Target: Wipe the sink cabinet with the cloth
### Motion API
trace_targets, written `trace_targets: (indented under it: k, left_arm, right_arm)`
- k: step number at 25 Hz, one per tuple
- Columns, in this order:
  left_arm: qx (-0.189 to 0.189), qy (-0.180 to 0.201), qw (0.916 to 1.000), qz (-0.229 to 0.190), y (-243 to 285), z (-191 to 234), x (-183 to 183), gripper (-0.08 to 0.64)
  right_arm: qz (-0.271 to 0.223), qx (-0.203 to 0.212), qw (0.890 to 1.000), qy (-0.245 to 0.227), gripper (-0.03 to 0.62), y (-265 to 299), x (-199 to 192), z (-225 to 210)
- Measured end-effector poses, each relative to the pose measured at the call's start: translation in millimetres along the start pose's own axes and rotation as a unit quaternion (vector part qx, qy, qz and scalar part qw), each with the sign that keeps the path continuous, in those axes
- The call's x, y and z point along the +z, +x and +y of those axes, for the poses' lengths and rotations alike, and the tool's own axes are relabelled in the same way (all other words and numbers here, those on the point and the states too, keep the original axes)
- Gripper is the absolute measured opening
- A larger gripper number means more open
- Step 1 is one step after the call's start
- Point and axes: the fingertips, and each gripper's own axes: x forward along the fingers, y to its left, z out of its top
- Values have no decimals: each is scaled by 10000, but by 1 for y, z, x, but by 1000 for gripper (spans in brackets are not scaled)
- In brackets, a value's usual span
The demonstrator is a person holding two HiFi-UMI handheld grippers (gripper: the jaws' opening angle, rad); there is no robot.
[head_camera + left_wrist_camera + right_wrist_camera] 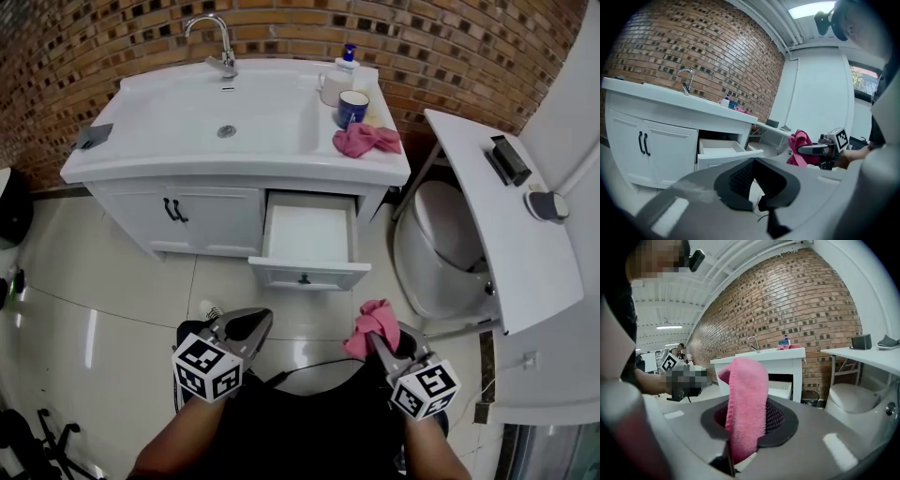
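Brick wall (450,47) backs the white sink cabinet (216,220), whose drawer (307,236) stands pulled out, with a blue mug (352,106) and a second pink cloth (366,139) at the right end of its top. Low in the head view, well apart from the cabinet, the left claw (255,322) is pinched together on nothing, while the right claw (377,339) grips the pink cloth (371,321), which sticks up between its jaws. A white toilet (441,258) sits at the right.
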Motion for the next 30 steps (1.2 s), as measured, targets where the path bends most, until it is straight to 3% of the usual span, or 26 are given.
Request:
trace_targets:
  k: [9,30]
  left_arm:
    - [-67,177,9998,-53,10,-3,11,5]
    - [-132,178,9998,20,9,-7,4,5]
  right_arm:
    - [67,242,9997,-38,92,11,-3,6]
    - [165,381,9990,-174,91,12,-7,18]
